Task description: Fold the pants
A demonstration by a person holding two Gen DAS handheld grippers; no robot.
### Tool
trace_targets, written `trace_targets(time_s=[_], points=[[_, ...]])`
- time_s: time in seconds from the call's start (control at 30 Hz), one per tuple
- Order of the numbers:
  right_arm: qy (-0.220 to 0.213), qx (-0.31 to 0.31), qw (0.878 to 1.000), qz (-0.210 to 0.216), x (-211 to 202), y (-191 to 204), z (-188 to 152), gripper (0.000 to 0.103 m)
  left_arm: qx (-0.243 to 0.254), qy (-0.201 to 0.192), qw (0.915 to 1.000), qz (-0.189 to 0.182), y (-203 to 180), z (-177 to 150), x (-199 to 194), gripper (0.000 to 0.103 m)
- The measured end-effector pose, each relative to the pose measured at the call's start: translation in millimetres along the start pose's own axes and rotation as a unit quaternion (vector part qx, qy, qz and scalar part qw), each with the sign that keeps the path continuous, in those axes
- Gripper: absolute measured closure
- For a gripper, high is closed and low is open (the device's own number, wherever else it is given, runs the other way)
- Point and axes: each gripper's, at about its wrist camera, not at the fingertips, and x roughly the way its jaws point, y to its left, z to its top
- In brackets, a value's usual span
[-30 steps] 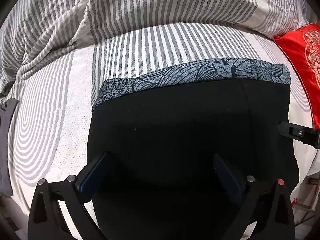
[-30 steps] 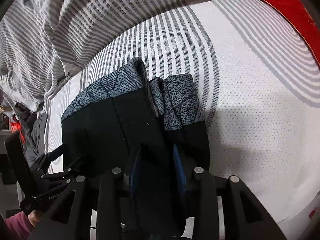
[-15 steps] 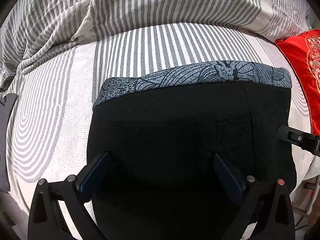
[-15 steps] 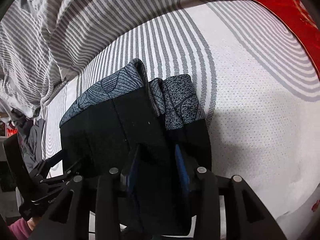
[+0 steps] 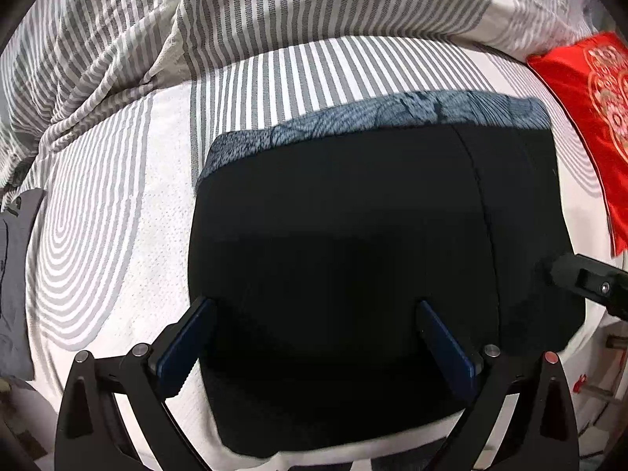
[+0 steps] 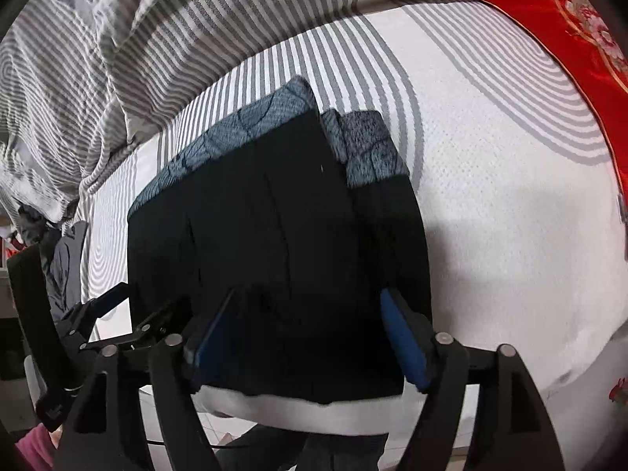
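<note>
The pants (image 5: pixel 353 255) are black with a blue-grey patterned band along the far edge. They lie folded into a compact rectangle on the striped bed. My left gripper (image 5: pixel 314 325) is open, its blue pads (image 5: pixel 184 345) spread over the near edge of the pants. In the right wrist view the pants (image 6: pixel 274 243) show stacked layers at the right side. My right gripper (image 6: pixel 306 314) is open, its jaws wide over the near right part of the fold. The right gripper's tip also shows in the left wrist view (image 5: pixel 588 282).
A rumpled grey-striped duvet (image 5: pixel 235 19) lies along the far side. A red embroidered cushion (image 5: pixel 596 117) sits at the right. A dark grey garment (image 5: pixel 15 274) lies at the left edge. The mattress edge (image 6: pixel 314 412) is just below the grippers, with floor beyond.
My right gripper was shut on the pants' right layers and has opened wide. Both grippers have drawn back slightly toward the near edge.
</note>
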Motion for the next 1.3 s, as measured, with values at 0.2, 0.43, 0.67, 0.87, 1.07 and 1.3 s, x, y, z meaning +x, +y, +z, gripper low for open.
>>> trace_targets(time_s=[0.2,0.43,0.67,0.87,1.07,1.3], points=[[0.01,-0.003,1.0,-0.022,2.6,1.9,-16.1,0.024,0.016,0.004,0.9999,0.005,0.2,-22.2,-8.5,0.001],[0.033,-0.033,0.995,-0.085,22.1,3.5,-26.2,0.017,0.027,0.007,0.9996,0.007,1.6,-43.1,-18.5,0.001],[0.036,-0.004,0.995,-0.089,30.2,-7.7,-26.7,0.004,0.035,0.012,0.9992,0.013,4.1,-57.2,-22.6,0.001],[0.018,-0.012,0.993,-0.115,7.6,0.5,-39.9,0.004,0.036,0.013,0.9992,0.01,6.0,-66.6,-30.5,0.001],[0.009,-0.025,0.993,-0.114,-12.8,16.4,-58.2,0.004,0.033,0.013,0.9993,0.008,10.8,-77.6,-46.6,0.001],[0.038,-0.014,0.995,-0.093,-14.1,31.1,-91.2,0.004,0.039,0.022,0.999,0.006,14.5,-91.9,-63.0,0.001]])
